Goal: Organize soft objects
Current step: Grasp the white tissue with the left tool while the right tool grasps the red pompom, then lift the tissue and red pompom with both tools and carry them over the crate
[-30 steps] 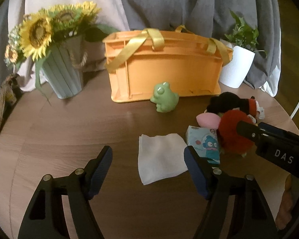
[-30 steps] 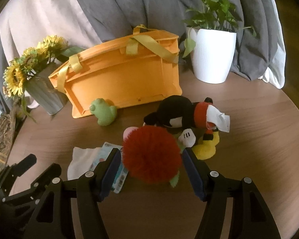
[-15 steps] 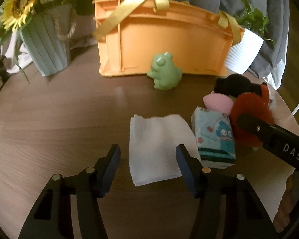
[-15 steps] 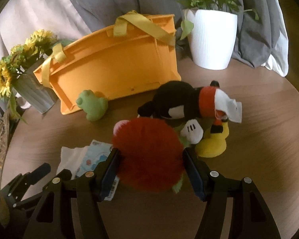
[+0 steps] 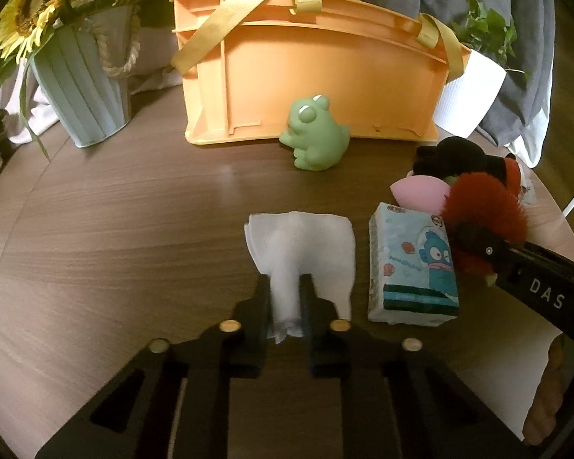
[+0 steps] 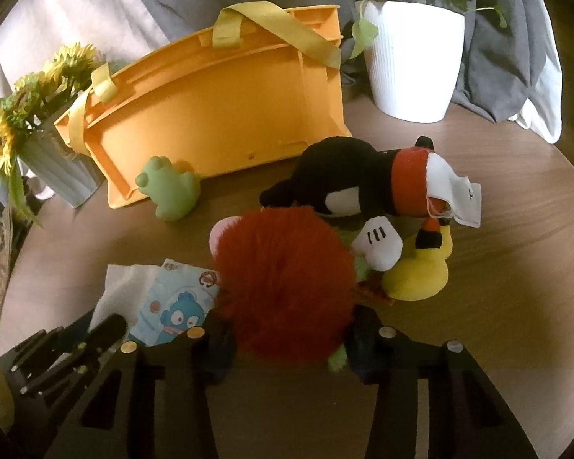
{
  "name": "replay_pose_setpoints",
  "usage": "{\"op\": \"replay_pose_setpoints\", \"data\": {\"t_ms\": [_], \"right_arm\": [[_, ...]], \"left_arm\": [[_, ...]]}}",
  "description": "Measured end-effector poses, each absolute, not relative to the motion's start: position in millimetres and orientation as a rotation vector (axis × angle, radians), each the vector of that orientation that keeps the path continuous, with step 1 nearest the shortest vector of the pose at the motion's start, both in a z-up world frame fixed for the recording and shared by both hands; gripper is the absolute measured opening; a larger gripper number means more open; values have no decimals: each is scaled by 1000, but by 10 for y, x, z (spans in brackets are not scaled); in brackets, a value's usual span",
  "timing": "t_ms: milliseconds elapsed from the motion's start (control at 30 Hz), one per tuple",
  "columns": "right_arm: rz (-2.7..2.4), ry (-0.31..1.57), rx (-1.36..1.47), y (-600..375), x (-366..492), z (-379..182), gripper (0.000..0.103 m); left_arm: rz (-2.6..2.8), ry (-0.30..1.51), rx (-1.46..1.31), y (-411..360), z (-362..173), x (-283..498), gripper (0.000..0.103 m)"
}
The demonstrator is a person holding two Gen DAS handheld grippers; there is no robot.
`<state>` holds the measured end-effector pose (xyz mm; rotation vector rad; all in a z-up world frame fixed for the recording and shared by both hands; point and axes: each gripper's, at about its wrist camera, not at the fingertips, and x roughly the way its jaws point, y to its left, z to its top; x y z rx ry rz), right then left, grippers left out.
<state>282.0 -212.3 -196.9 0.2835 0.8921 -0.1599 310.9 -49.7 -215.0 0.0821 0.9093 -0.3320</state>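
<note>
Frog toy (image 5: 314,134) before basket (image 5: 325,72), napkin (image 5: 306,244) left of tissue pack (image 5: 411,264)

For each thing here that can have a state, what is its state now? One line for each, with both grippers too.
Left gripper: just closed, shut on the napkin.
Napkin: pinched at its near edge, bunched up between the pads.
Right gripper: just closed, shut on the red pompom.
Red pompom: squeezed between the pads.
Orange basket: upright, handles draped over the rim.
Tissue pack: lying flat.
Black plush: lying on its side.
Frog: upright.
</note>
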Motion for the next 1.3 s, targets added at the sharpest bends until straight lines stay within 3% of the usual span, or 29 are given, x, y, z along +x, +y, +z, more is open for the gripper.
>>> {"op": "replay_pose_setpoints", "data": {"t_ms": [233, 1300], "right_arm": [[-162, 889, 278, -2154, 2790, -1944, 38], [-74, 746, 278, -2137, 2373, -1131, 38]], "left_arm": [[-321, 875, 105, -504, -2033, 3062, 9], [-344, 678, 27, -506, -1031, 2620, 9]]}}
